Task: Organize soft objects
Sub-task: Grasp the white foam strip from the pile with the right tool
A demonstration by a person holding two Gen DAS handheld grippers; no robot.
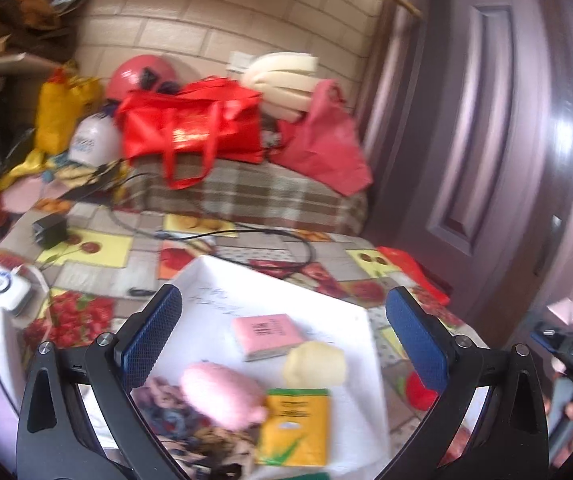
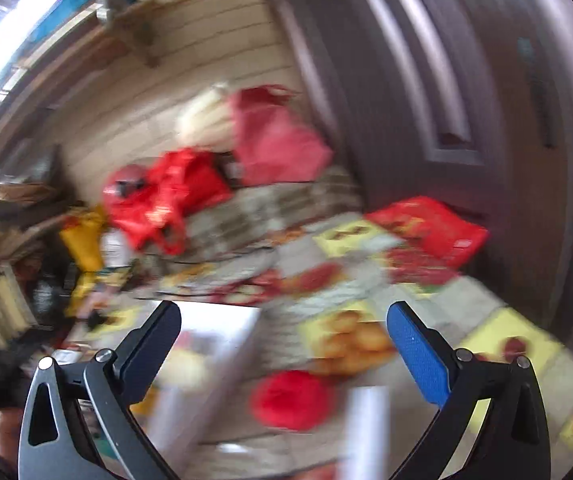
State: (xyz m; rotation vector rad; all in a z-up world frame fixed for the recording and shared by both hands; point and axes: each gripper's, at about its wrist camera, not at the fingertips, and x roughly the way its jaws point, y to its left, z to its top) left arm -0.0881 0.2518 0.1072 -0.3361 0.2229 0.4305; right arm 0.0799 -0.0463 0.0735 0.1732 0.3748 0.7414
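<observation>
My left hand-held gripper (image 1: 282, 340) hangs over the white tray (image 1: 360, 320) with its fingers spread wide, nothing between them. In the tray I count one pink plush (image 1: 222, 394), one pale yellow sponge (image 1: 314, 364), one pink booklet (image 1: 268, 334), one yellow-green packet (image 1: 294, 426) and a multicolour cloth (image 1: 174, 412). One red soft ball (image 1: 418, 390) sits off the tray on the fruit-print bench (image 1: 98, 248). My right hand-held gripper (image 2: 284, 348) is wide apart too, the red ball (image 2: 292, 398) blurry below it. A black cable (image 1: 246, 234) crosses behind the tray, with bags (image 1: 190, 124) stacked further back.
</observation>
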